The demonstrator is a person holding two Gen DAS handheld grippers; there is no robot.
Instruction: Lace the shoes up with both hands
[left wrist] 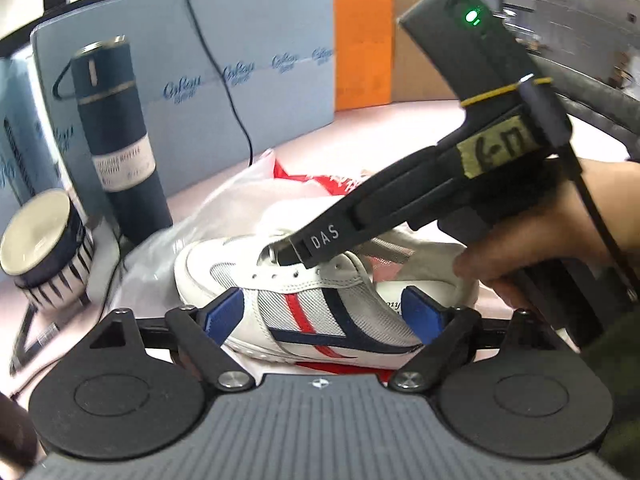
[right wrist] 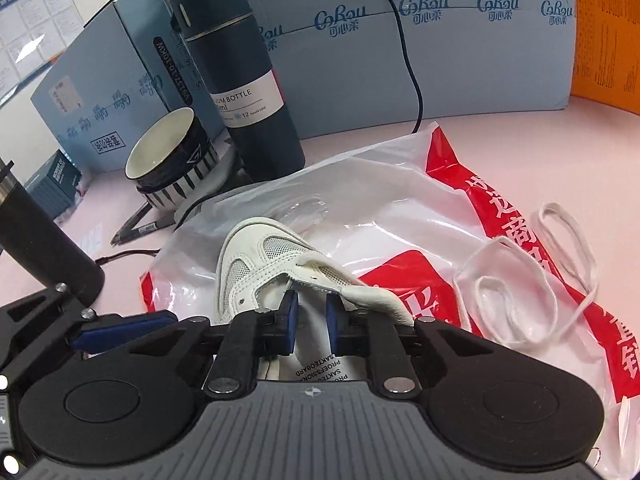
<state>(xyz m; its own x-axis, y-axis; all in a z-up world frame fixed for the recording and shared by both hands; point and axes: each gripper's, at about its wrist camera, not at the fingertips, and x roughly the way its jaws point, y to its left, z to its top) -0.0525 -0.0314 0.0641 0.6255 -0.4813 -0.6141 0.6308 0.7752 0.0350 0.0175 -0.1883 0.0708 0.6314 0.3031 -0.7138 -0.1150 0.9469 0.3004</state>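
While the white flat cotton lace point(right wrist: 528, 276) lies loose, we hold the white leather-and-mesh sneaker point(left wrist: 304, 304) unlaced: left gripper point(left wrist: 324, 316) wide, empty; right gripper point(right wrist: 311, 322) nearly closed, apparently pinching its tongue.

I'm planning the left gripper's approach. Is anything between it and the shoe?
Yes: the right gripper reaches across the eyelet row of the shoe. The side facing the left gripper is unobstructed.

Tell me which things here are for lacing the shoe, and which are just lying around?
For the job:
- white shoe
- loose white lace on the bag
- left gripper
- right gripper

Just lying about:
- blue bottle
- striped cup
- pen
- black cable
- red and white plastic bag under the shoe
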